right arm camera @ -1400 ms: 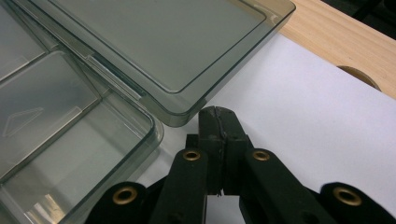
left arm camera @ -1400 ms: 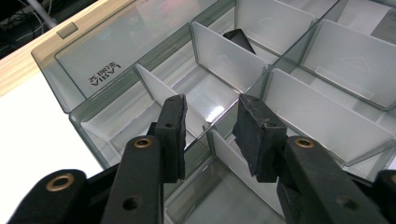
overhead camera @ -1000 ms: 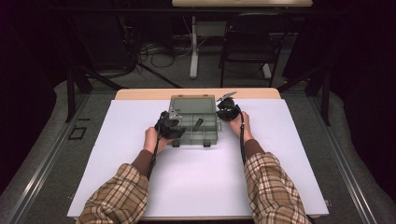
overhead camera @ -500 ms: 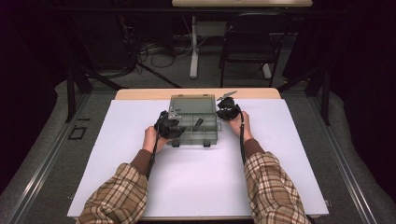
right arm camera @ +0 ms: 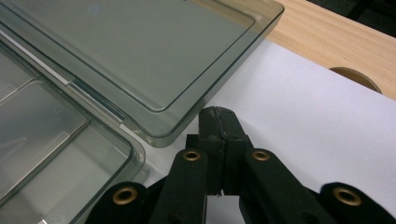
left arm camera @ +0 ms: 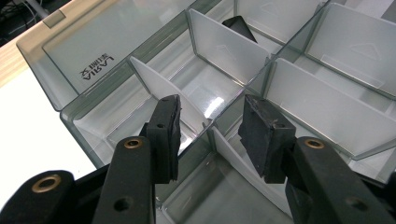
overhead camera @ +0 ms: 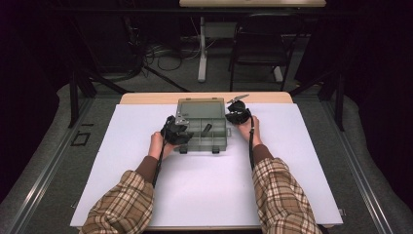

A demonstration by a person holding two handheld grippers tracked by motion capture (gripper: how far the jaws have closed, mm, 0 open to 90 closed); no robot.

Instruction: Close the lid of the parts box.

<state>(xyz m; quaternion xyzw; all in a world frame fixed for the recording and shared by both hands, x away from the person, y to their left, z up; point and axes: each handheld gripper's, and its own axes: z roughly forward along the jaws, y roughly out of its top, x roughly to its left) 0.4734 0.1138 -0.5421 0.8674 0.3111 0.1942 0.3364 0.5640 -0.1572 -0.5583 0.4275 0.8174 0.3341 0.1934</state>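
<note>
Hovering left tongs [left arm camera: 212,135], spread wide, over the organizer box [overhead camera: 202,130] dividers, likely for reaching inside; right tongs [right arm camera: 219,126] pressed together, empty, beside the lid [right arm camera: 140,51].

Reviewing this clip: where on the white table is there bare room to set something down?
Bare white tabletop lies left of the clear grey compartment box, right of it, and between the plaid sleeves. It is crowded around the box, where the left gripper and right gripper flank it.
</note>
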